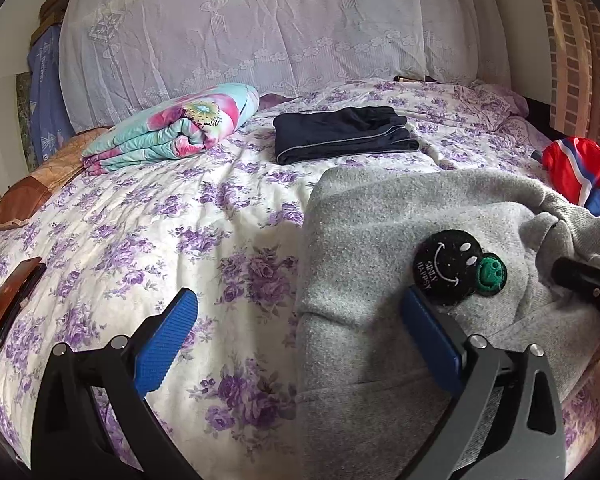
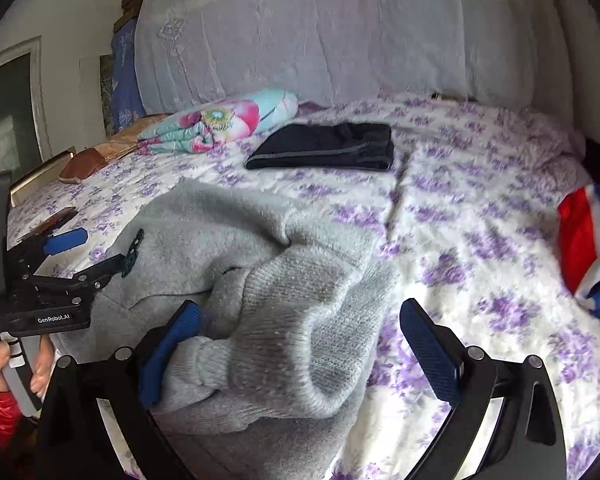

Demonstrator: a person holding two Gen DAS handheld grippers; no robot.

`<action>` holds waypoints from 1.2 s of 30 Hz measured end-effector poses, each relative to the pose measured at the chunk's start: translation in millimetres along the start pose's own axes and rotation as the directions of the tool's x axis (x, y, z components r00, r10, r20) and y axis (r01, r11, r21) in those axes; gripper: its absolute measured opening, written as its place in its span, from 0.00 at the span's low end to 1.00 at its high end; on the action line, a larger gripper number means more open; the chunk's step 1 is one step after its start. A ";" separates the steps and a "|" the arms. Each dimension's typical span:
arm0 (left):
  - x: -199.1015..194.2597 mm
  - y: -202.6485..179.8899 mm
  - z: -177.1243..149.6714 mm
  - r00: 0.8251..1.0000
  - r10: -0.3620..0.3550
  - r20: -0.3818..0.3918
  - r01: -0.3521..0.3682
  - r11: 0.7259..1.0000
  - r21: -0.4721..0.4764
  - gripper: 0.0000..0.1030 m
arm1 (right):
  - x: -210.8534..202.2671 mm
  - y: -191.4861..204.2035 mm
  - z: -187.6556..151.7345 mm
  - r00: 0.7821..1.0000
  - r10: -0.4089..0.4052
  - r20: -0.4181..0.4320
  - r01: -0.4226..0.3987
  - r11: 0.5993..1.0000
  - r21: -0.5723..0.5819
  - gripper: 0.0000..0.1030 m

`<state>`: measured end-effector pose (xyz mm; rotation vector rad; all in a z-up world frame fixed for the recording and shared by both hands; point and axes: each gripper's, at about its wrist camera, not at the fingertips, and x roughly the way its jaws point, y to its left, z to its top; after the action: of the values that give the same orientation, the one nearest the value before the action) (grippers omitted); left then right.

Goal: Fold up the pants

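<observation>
We hold both tongs spread: right tongs [image 2: 300,344] straddle the grey pants' [image 2: 268,280] cuff; left tongs [image 1: 300,336] beside them.

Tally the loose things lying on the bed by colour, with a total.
Grey: 1, pants
Navy: 1, folded garment
Red with blue and white: 1, garment
Floral teal and pink: 1, quilt
Brown: 1, flat case
Total: 5
</observation>
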<state>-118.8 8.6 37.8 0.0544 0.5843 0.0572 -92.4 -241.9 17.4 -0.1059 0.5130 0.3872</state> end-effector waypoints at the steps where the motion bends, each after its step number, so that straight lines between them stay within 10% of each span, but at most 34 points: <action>1: 0.6 1.4 -0.3 1.000 -0.005 -0.004 0.005 1.000 -0.008 0.96 | -12.6 5.2 -2.4 0.997 -0.035 0.063 0.037 0.999 -0.027 0.97; 4: 2.7 5.8 -0.8 0.999 -0.027 -0.017 0.027 0.999 -0.031 0.96 | -25.5 22.5 -6.2 0.984 -0.106 0.141 0.121 0.987 -0.103 0.97; 7: 2.6 6.8 -1.2 0.999 -0.033 -0.019 0.032 0.999 -0.036 0.96 | 7.3 34.4 -0.5 0.982 -0.190 -0.011 0.184 0.963 -0.196 0.97; 16: -0.8 4.8 -2.8 1.000 -0.005 -0.007 0.004 1.000 -0.022 0.96 | 21.0 -3.0 -0.8 0.991 0.029 -0.128 -0.029 1.000 0.004 0.97; 36: 3.0 33.2 -16.6 0.977 -0.203 -0.058 0.190 0.966 -0.178 0.96 | 18.2 0.4 -1.7 0.993 0.002 -0.114 -0.004 1.000 -0.023 0.97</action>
<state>-126.8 42.5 24.6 -0.1743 0.6564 -0.0838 -78.8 -235.7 6.9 -0.1499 0.6218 0.3913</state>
